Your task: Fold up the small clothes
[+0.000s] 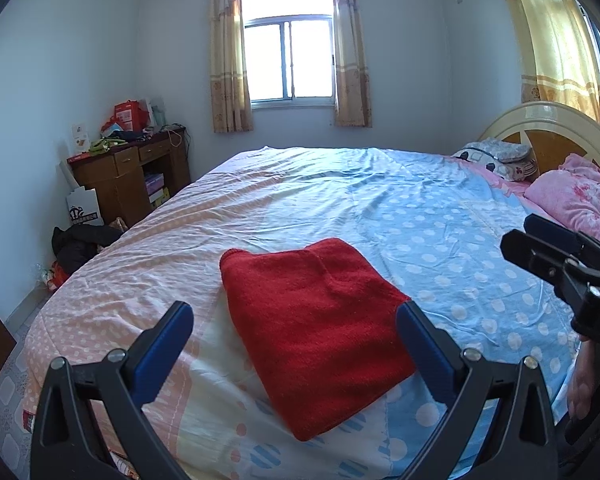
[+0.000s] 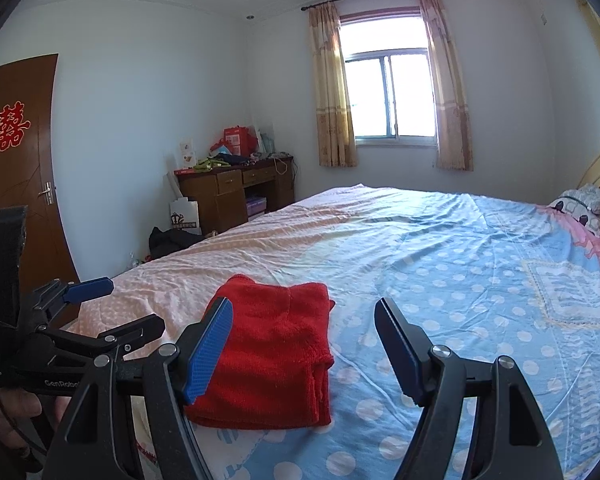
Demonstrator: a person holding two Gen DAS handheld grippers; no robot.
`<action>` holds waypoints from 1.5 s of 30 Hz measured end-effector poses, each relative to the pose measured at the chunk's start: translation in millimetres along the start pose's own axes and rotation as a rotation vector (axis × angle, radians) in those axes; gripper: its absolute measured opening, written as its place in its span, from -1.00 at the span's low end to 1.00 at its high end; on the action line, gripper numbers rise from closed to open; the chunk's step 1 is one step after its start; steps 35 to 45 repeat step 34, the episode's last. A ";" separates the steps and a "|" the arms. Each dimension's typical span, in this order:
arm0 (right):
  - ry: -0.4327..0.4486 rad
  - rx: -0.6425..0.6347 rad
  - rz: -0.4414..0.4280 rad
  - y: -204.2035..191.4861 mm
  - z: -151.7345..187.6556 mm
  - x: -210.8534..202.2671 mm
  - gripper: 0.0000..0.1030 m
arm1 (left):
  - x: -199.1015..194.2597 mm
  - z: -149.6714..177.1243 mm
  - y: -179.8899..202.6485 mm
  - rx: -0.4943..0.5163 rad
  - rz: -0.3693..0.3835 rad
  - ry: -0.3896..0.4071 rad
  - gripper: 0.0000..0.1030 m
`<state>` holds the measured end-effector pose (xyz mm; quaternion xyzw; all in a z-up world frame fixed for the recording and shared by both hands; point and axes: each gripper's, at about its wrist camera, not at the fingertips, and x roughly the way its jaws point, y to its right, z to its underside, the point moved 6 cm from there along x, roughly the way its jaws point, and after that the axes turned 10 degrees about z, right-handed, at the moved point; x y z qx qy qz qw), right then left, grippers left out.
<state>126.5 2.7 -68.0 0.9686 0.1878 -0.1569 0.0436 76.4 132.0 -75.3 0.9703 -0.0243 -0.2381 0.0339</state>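
Bed [image 1: 340, 200] with dotted sheet, folded red garment [image 1: 316, 328], pillows [image 1: 496, 158] on it

item: small red garment [image 1: 312, 332], fuzzy fleece-type knit, solid colour, no print that I can see
state: already folded into a compact, roughly rectangular bundle, a few layers thick, with stacked edges showing along one side in the right wrist view [image 2: 276, 356]
pose: lying flat, turned a bit askew, one rounded corner pointing away toward the far side
extra detail: a fold line or seam runs across the top layer
where: on the near part of the bed, right where the peach dotted fabric meets the blue dotted fabric
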 end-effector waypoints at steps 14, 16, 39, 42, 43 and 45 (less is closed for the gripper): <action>0.055 -0.009 -0.009 -2.4 -6.5 -10.8 0.44 | -6.7 -6.6 -6.0 -0.010 -0.041 0.032 1.00; 0.058 -0.009 -0.012 -3.2 -6.8 -11.9 0.44 | -8.0 -8.3 -10.1 -0.020 -0.048 0.038 1.00; 0.049 -0.042 -0.039 -13.6 -2.6 -9.8 0.44 | -5.3 -5.7 -14.9 -0.010 -0.084 0.053 1.00; 0.049 -0.042 -0.039 -13.6 -2.6 -9.8 0.44 | -5.3 -5.7 -14.9 -0.010 -0.084 0.053 1.00; 0.049 -0.042 -0.039 -13.6 -2.6 -9.8 0.44 | -5.3 -5.7 -14.9 -0.010 -0.084 0.053 1.00; 0.049 -0.042 -0.039 -13.6 -2.6 -9.8 0.44 | -5.3 -5.7 -14.9 -0.010 -0.084 0.053 1.00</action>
